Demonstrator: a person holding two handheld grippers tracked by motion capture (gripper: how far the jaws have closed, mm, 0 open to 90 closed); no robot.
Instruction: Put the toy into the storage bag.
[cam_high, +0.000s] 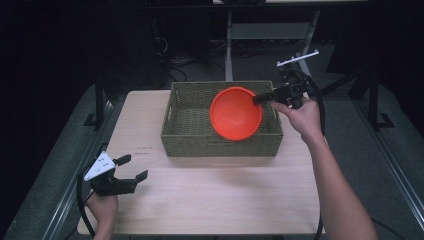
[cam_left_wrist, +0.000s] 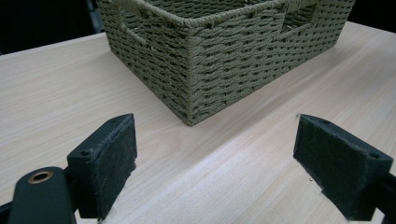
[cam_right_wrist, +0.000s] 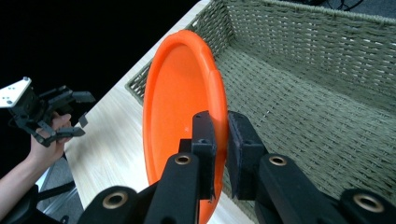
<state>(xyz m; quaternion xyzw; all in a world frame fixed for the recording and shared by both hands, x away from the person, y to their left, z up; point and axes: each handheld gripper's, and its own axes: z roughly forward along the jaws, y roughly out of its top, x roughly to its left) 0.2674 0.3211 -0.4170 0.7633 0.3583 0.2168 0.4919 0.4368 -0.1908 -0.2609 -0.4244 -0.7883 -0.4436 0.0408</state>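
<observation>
An orange plastic bowl (cam_high: 235, 113) hangs tilted over the woven olive basket (cam_high: 190, 135), its hollow facing the camera in the high view. My right gripper (cam_high: 259, 99) is shut on the bowl's right rim; in the right gripper view the two jaws pinch the orange rim (cam_right_wrist: 219, 116) between them, above the basket's woven floor (cam_right_wrist: 303, 107). My left gripper (cam_high: 132, 167) rests low at the table's front left, open, with nothing between its pads (cam_left_wrist: 112, 158). It faces a near corner of the basket (cam_left_wrist: 191, 70).
The light wooden table (cam_high: 215, 195) has bare room in front of and left of the basket. A metal frame and a white stand (cam_high: 297, 59) sit behind the table. Dark floor and rails run along both sides.
</observation>
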